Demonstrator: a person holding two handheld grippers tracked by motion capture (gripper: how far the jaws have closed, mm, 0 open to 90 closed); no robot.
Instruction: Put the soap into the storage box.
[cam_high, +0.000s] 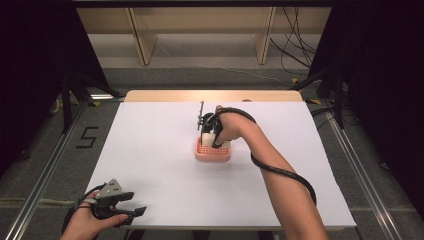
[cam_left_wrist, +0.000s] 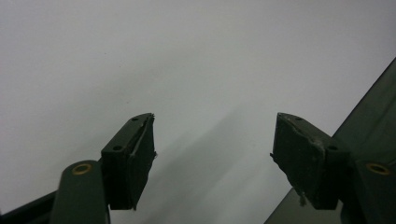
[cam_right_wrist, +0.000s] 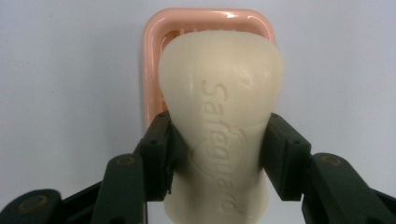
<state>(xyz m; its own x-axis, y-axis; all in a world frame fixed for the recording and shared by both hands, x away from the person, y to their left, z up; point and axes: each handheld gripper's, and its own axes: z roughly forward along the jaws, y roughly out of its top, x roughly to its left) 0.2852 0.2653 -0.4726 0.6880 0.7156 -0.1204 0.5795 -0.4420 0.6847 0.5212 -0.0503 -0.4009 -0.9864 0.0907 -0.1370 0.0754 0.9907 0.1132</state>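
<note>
A cream bar of soap (cam_right_wrist: 219, 121) stamped with a brand name is clamped between the jaws of my right gripper (cam_right_wrist: 219, 154), which is shut on it. Directly beneath it sits a pink soap dish (cam_right_wrist: 152, 60) with a grid floor. From above, the right gripper (cam_high: 212, 131) holds the soap (cam_high: 207, 138) at the far part of the pink dish (cam_high: 212, 154), near the middle of the white table (cam_high: 165, 170). My left gripper (cam_high: 131, 211) rests at the table's near left corner; its jaws stand wide apart over bare white surface (cam_left_wrist: 212, 149).
The white sheet ends at a wooden strip (cam_high: 212, 95) at the far edge. A metal rail (cam_high: 45, 170) runs along the floor at the left, with a "5" mark (cam_high: 87, 136) beside it. Cables (cam_high: 295, 45) lie on the floor beyond the table.
</note>
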